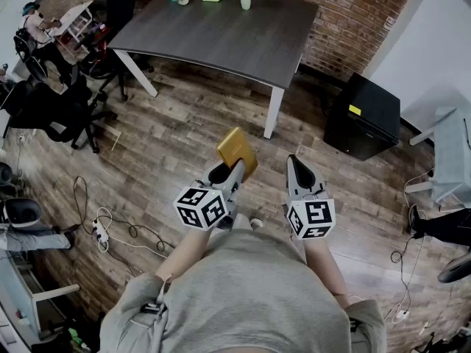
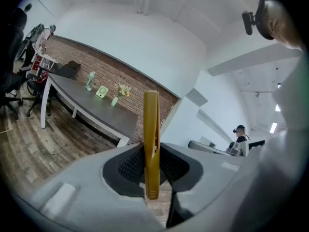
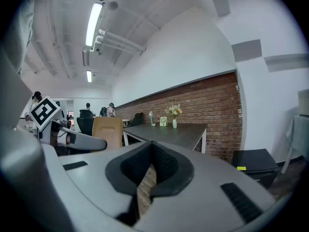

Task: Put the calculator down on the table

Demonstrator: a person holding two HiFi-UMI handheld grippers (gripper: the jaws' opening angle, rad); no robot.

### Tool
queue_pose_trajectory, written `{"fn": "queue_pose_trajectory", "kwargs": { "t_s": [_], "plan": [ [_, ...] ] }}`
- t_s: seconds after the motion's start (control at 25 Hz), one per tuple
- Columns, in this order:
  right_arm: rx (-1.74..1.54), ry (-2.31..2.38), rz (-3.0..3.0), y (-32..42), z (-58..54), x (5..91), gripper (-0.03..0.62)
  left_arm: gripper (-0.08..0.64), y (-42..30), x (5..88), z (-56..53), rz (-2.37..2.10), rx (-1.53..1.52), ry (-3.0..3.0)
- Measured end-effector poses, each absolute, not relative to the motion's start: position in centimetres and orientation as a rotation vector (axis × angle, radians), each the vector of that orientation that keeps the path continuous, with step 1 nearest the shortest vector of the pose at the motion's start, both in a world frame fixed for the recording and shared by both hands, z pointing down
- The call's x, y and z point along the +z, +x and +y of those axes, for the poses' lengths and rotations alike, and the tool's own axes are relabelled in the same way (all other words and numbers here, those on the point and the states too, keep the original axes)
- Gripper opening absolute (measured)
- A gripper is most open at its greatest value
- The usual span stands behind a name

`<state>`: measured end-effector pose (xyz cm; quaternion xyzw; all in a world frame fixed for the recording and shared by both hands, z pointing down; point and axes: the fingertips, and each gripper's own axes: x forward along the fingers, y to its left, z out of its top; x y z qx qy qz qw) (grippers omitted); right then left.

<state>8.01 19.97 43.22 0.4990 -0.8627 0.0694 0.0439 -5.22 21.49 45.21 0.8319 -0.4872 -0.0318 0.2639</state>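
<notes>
Thin gold-yellow calculator, upright and edge-on, tight between left gripper pads; right gripper seemingly closed, empty.

The head view looks steeply down from above the person's shoulders onto the brown wood-plank floor; the dark grey rectangular counter on white legs lies well ahead. Each gripper view sits close behind its own jaws, facing nearly level across the room. All three share that counter and the red brick wall.
</notes>
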Motion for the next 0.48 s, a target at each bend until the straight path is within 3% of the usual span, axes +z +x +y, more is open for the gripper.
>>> {"fn": "queue_pose_trajectory", "kwargs": {
  "t_s": [0.48],
  "plan": [
    [0.176,1.551,-2.627,9.5,23.8,42.9,0.002,0.087,-3.8,45.0,24.8,-1.318,-0.095,2.275]
  ]
}}
